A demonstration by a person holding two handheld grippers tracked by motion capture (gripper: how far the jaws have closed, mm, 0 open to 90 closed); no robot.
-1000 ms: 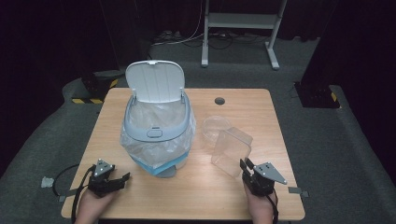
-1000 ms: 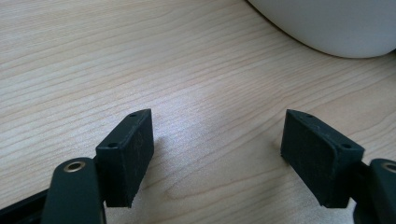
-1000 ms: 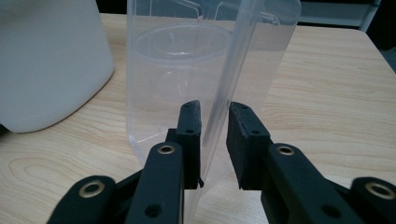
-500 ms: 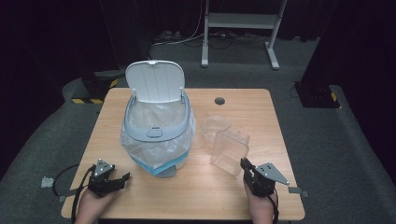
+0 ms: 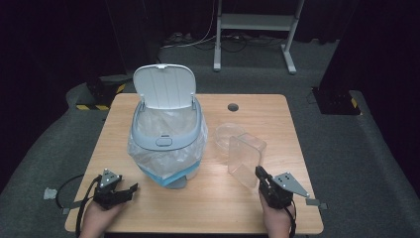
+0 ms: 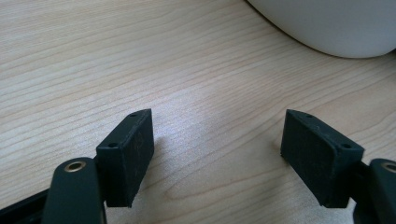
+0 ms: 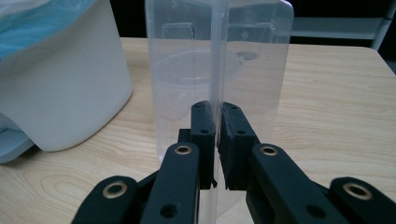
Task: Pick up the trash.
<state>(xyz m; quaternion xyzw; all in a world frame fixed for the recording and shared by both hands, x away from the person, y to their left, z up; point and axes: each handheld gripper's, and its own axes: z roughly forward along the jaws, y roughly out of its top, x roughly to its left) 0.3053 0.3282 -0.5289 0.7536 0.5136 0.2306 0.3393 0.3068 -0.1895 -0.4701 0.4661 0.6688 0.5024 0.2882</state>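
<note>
A clear plastic box (image 5: 246, 156) (image 7: 187, 70) stands tipped up on its edge on the wooden table (image 5: 257, 109), right of the bin. My right gripper (image 5: 258, 172) (image 7: 217, 109) is shut on the box's thin near rim; its jaws have just been closing with that rim between them. Behind the box sits a round clear bowl (image 5: 228, 135). The white and grey bin (image 5: 166, 134) (image 7: 60, 84) holds a plastic liner, and its lid (image 5: 164, 87) stands open. At the front left, my left gripper (image 5: 130, 191) (image 6: 217, 154) rests open on bare wood, nothing between its jaws.
The bin's white wall (image 6: 327, 23) lies just beyond the left gripper. A dark round hole (image 5: 233, 107) is in the table's far side. A metal stand (image 5: 252, 22) and cables lie on the floor behind the table.
The right jaws have come together on the clear box's rim, and the box has shifted slightly. Both hands have stayed where they were.
</note>
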